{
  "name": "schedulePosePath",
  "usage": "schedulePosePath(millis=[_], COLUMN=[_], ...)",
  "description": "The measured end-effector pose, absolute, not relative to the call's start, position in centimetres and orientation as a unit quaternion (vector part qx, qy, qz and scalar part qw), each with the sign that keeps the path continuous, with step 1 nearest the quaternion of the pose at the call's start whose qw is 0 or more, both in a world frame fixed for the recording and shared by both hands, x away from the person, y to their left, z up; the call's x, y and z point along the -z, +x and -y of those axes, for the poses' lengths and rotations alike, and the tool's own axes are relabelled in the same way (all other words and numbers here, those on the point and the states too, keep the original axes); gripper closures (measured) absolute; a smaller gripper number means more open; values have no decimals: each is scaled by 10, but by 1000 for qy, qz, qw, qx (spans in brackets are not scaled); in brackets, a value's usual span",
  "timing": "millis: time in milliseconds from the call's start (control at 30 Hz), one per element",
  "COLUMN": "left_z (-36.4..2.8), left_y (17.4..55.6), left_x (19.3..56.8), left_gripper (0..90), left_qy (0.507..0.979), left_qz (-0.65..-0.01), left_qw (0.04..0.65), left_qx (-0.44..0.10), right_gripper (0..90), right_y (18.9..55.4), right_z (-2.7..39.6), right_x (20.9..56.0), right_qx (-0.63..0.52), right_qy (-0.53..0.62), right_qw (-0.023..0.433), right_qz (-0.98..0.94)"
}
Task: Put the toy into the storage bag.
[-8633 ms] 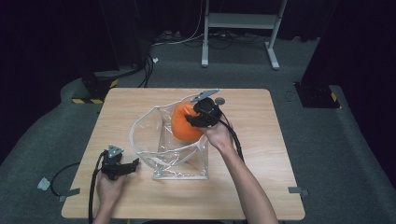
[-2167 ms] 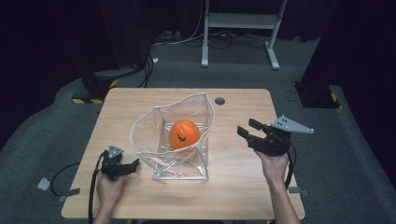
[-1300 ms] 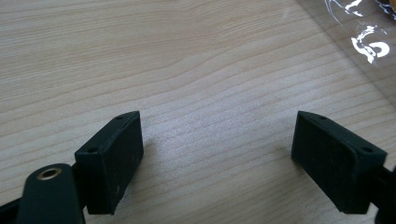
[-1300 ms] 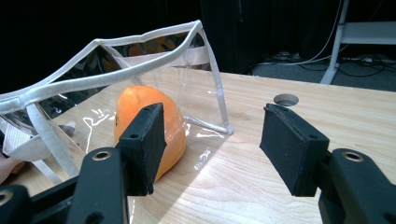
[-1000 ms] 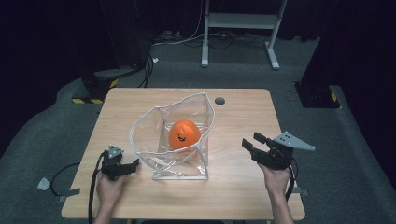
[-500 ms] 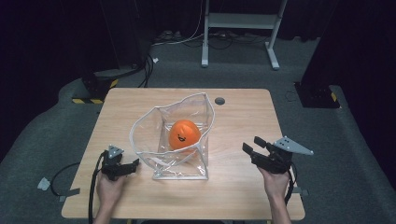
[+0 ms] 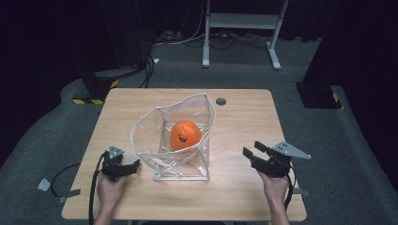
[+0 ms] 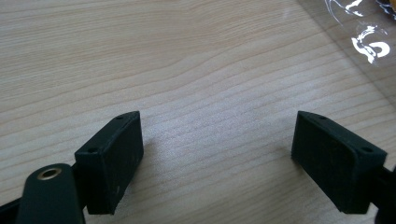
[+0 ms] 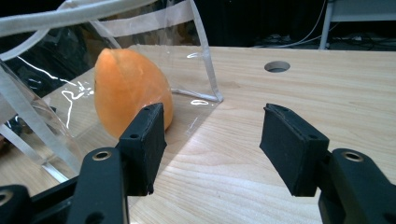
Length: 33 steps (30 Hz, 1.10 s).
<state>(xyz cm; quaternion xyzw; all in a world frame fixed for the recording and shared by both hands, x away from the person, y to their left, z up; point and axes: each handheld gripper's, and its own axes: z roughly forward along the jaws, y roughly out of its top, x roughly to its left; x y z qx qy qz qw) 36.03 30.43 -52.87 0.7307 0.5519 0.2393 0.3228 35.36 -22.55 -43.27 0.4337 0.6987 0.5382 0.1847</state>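
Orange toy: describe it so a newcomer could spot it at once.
Start at the wooden table, then the clear plastic bag standing open mid-table. Inside lies the orange toy, rounded, with a small dark smiling face; nothing else on the table is brightly coloured.

We note a clear plastic bag [image 7: 180,140] with white-edged rim standing open near the middle of the surface [image 7: 244,122], its walls crumpled and its mouth gaping upward. Inside it sits an orange ball [image 7: 185,135] with a dark printed smiling face, resting on the bag's floor toward the rear wall.
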Motion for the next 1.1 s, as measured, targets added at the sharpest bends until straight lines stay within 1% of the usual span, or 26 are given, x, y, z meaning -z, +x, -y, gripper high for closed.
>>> schedulePosePath(millis=[767, 1100], left_z=[-304, -304], left_y=[360, 360], left_x=[529, 529], left_gripper=[168, 168], left_qy=[731, 731], left_qz=[-552, -552], left_qw=[323, 323], left_qx=[-239, -239], right_gripper=[398, 398], right_y=[358, 360], right_z=[219, 218], right_x=[468, 482], right_qx=[-507, -495], right_qy=[457, 468], right_qw=[186, 180], right_qz=[-707, -710])
